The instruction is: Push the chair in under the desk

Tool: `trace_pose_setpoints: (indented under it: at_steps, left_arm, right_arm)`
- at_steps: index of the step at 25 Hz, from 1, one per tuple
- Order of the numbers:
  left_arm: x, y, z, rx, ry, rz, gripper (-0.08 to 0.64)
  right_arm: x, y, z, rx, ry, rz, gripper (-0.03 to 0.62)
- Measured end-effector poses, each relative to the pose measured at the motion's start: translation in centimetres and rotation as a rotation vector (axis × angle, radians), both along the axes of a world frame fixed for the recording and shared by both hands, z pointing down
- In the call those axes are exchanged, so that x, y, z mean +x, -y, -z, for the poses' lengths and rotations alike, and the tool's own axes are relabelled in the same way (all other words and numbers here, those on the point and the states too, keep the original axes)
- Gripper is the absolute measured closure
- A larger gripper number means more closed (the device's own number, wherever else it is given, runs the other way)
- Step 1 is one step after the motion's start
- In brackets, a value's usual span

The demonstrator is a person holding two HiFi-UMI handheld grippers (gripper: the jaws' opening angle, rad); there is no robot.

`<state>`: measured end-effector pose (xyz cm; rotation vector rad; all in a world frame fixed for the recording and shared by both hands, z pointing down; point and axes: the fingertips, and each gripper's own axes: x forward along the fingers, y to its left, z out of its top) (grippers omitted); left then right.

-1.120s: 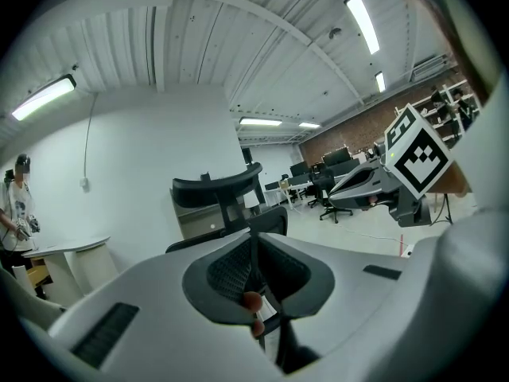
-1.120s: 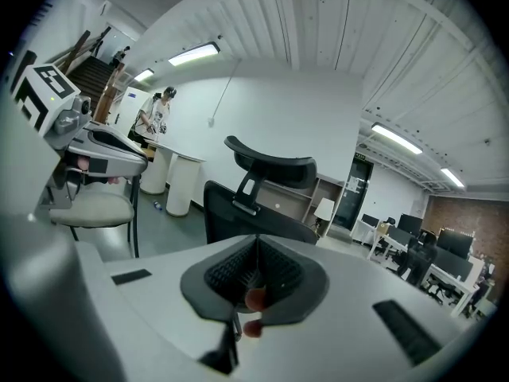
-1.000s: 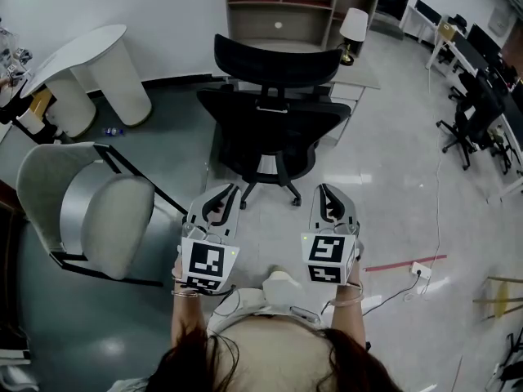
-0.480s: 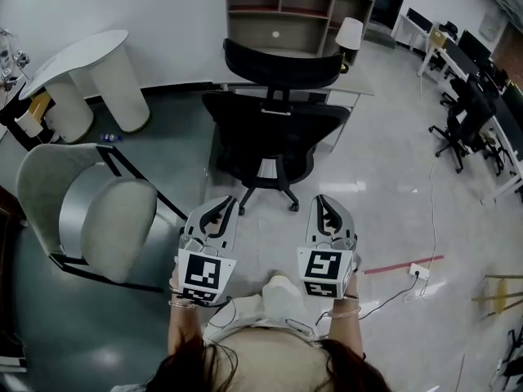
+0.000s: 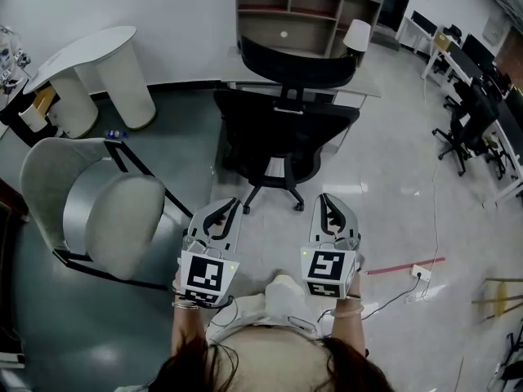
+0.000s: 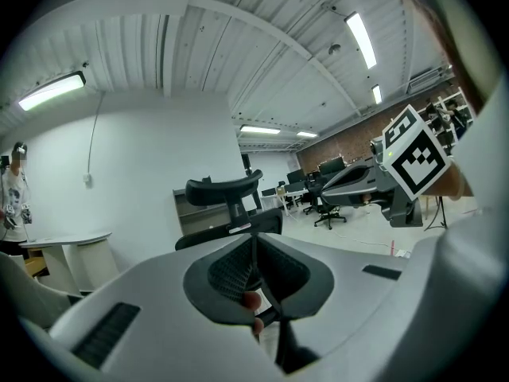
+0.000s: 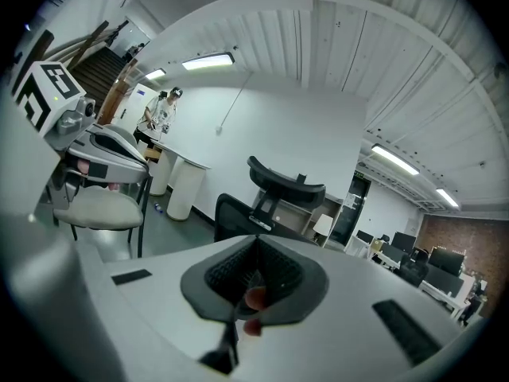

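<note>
The black mesh office chair (image 5: 282, 129) stands in the upper centre of the head view, its back toward the camera, just before the pale worktop (image 5: 369, 82) with open shelves. At lower centre, the left tongs (image 5: 229, 208) and right tongs (image 5: 324, 200) are both pressed together, empty, apart from the chair.

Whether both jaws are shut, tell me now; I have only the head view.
Observer: In its own view the left gripper is shut, with nothing between the jaws.
Operator: Now the right.
Observer: The right gripper is shut and empty too.
Operator: Report anyone nearby.
Observer: A person stands by the white table, beyond the grey chair.
</note>
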<state>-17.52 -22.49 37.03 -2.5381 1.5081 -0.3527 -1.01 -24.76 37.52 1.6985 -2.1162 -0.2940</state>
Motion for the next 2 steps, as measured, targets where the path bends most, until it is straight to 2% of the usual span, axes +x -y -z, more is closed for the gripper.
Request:
trace_pose_setpoints:
  at_steps: [2]
  left_arm:
    - [-0.62,0.13,-0.01,-0.001,-0.007,0.002,0.534]
  right_arm:
    - [-0.65,0.16,0.08,0.005,-0.008,0.007,0.566]
